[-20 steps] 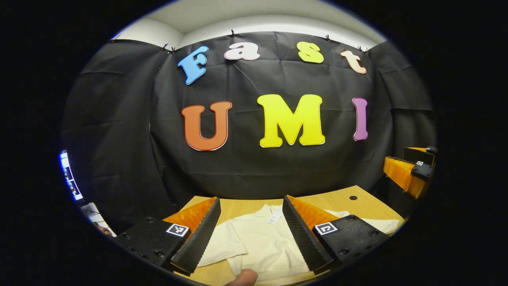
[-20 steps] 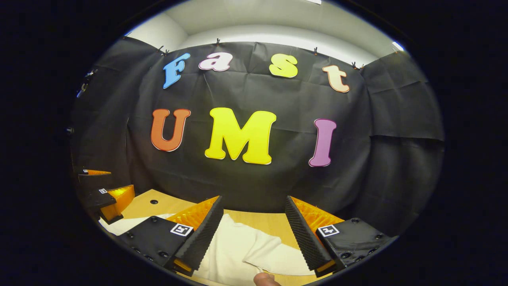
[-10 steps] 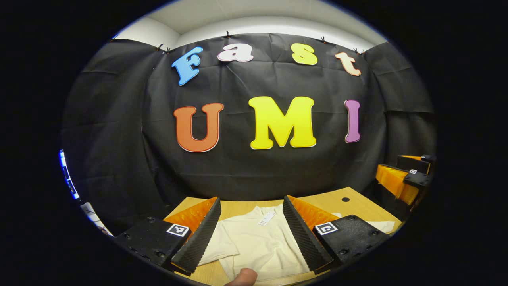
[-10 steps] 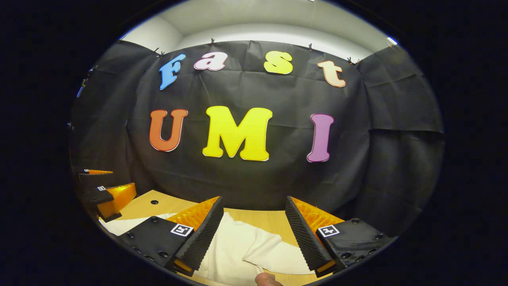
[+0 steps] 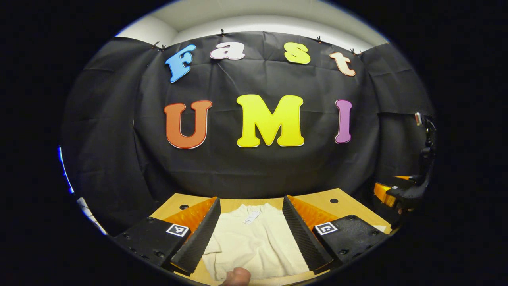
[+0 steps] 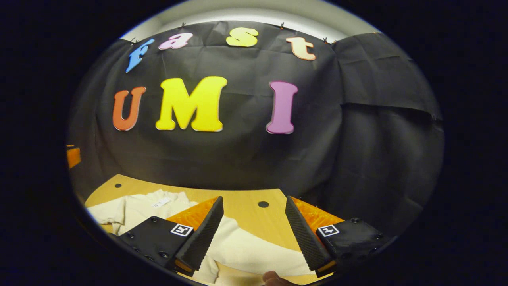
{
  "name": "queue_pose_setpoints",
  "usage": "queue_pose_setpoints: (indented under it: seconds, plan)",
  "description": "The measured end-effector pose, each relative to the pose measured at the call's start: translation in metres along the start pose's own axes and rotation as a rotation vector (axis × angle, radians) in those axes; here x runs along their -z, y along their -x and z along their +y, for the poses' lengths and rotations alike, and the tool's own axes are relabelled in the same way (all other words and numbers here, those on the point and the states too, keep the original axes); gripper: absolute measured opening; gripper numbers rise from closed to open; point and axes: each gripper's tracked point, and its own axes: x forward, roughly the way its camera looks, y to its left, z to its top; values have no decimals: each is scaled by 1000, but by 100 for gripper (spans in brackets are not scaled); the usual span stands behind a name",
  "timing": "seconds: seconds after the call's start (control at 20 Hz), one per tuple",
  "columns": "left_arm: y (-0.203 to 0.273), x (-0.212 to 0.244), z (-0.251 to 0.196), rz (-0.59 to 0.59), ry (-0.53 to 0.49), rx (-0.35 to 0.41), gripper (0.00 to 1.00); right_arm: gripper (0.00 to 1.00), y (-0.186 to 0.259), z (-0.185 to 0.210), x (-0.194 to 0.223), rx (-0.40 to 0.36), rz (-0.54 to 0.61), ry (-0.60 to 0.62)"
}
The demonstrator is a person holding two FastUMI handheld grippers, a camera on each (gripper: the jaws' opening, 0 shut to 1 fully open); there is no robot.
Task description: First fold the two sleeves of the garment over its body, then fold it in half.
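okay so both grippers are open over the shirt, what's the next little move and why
Probably lower the right hand-held gripper onto the sleeve lying flat between its open fingers and pinch it. The cream garment lies spread on the wooden table, neither sleeve looks folded over the body yet, and nothing is gripped.

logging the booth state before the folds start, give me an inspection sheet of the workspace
surface: wooden table with small round holes, one near its far edge.
job's things: cream garment lies flat on the table, neck label facing up at the far end; one sleeve spreads out sideways, not yet folded over the body.
clutter: nothing seen.
grippers: left tool open above the garment's body, holding nothing; right tool open above the spread sleeve, holding nothing. A fingertip shows at the bottom edge of the left gripper view.
cables: nothing seen.
surroundings: black cloth wall behind the table, pale wall above it.
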Motion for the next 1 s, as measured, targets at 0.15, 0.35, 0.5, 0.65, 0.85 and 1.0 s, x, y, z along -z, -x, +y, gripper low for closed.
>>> queue_pose_setpoints:
  seconds: [0.15, 0.35, 0.5, 0.65, 0.85, 1.0]
  plan:
    - [1, 0, -8, 5, -17, -50, 99, 98, -29, -58, 73, 81, 163, -34]
    - [2, -1, -16, 17, -28, -124, 99, 98, -45, -115, 165, 178, 381, -81]
    - [3, -4, -19, 24, -28, -168, 99, 99, -36, -133, 223, 217, 549, -132]
    - [0, -9, -26, 26, -36, -161, 99, 99, -25, -141, 254, 262, 666, -191]
    - [-7, -24, -21, -17, -57, -131, 99, 98, -19, -135, 269, 394, 790, -293]
    - [-15, -17, -16, 2, -56, -111, 99, 97, -16, -132, 277, 419, 873, -382]
